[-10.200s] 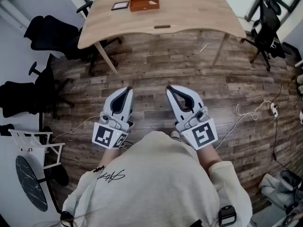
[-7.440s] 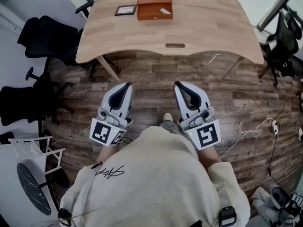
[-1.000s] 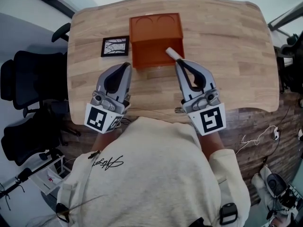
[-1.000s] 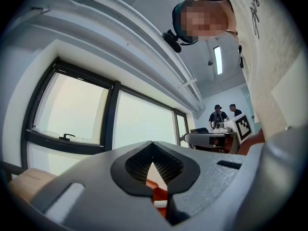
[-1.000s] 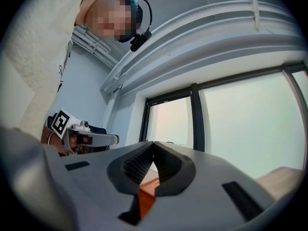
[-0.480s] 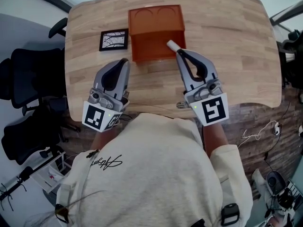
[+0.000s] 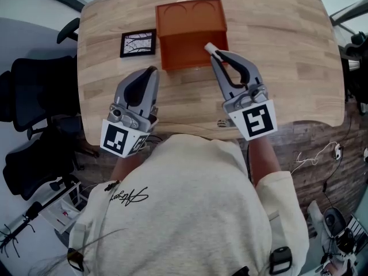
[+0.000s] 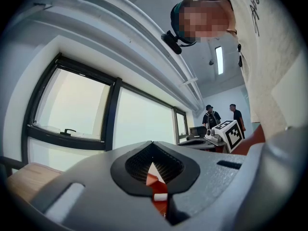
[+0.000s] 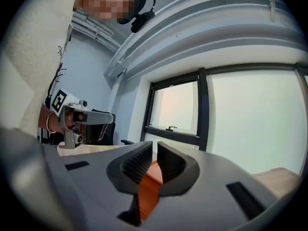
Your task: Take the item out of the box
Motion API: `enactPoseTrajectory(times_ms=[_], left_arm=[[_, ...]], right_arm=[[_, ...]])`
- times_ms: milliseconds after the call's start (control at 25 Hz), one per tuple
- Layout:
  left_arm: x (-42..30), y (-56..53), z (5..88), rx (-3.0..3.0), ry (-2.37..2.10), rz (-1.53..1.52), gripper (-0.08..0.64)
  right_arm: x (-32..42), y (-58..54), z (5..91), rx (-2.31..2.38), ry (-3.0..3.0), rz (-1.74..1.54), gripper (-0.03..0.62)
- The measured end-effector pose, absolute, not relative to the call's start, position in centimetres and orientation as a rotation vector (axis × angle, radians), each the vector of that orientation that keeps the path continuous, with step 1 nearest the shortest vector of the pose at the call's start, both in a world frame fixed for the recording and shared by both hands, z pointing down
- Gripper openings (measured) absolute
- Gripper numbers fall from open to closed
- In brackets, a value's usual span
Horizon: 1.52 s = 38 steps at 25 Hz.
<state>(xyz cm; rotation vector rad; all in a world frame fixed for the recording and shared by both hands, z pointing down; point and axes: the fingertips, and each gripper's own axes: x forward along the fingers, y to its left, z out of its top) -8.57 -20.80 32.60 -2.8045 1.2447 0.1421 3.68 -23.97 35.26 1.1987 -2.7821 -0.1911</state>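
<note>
The right hand-held gripper (image 7: 213, 54), shut and empty, hung at the box's (image 7: 192, 25) near right corner. The left hand-held gripper (image 7: 151, 70), also shut and empty, was over the surface (image 7: 276, 50).

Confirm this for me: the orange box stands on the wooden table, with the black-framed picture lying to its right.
Not quite. The head view shows the black-framed picture lying to the left of the orange box, not to its right. The box does stand on the wooden table.

A cream sweatshirt (image 7: 190, 211) fills the lower middle of the head view, with black script (image 7: 127, 197) at its left. The left gripper (image 7: 150, 71) and right gripper (image 7: 214, 53) are pale grey, black-lined, each with a black-and-white marker cube (image 7: 257, 121).
</note>
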Motion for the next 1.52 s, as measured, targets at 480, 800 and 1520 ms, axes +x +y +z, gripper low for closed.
enactPoseTrajectory(times_ms=[480, 800, 1520], left_arm=[[-9.0, -21.3, 33.5, -2.806, 1.281, 0.129, 0.003], [-9.7, -21.2, 33.8, -2.802, 1.302, 0.122, 0.003], [-10.5, -21.2, 34.2, -2.795, 1.33, 0.109, 0.003]], right_arm=[[3.1, -25.7, 40.4, 1.074, -2.65, -0.123, 0.08], [2.4, -26.9, 44.1, 1.012, -2.563, -0.094, 0.118], [3.1, -30.3, 50.7, 0.974, -2.362, 0.039, 0.138]])
